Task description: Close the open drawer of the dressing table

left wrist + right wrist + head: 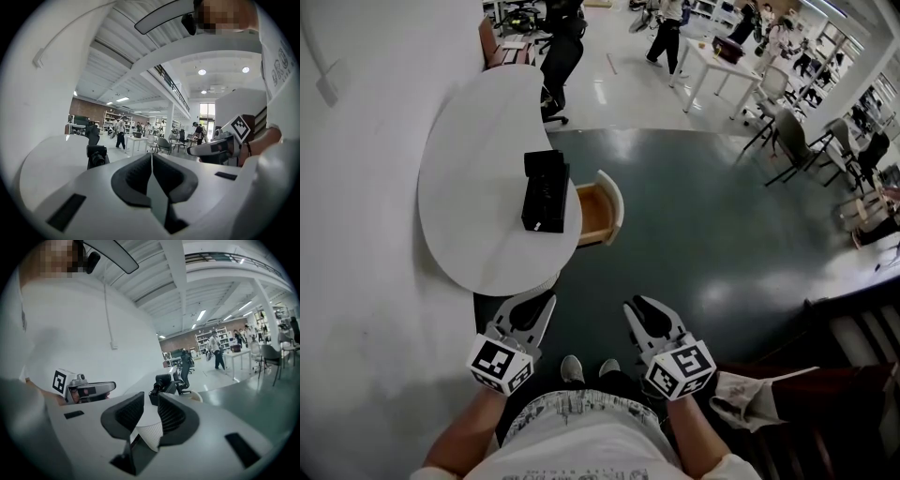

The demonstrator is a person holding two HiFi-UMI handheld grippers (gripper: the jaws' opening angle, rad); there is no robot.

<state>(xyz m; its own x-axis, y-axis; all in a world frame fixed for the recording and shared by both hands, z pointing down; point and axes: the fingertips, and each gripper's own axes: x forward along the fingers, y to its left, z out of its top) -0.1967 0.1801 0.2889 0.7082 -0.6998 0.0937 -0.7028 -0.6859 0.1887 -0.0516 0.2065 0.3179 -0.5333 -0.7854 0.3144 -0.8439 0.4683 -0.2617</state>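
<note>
The white rounded dressing table (473,202) stands against the left wall. Its drawer (600,210) is pulled out to the right, showing a wooden inside and a curved white front. My left gripper (530,300) is shut with nothing in it, just below the table's near edge. My right gripper (645,306) is open and holds nothing; it is over the dark floor, short of the drawer. In the right gripper view the drawer front (193,395) lies ahead, beyond the open right gripper (150,401). In the left gripper view the left gripper (151,158) has its pads together.
A black box (544,190) lies on the tabletop beside the drawer. White tables, dark chairs (792,141) and several people fill the far room. A dark railing (853,328) runs at the lower right. The person's shoes (586,368) are on the floor between the grippers.
</note>
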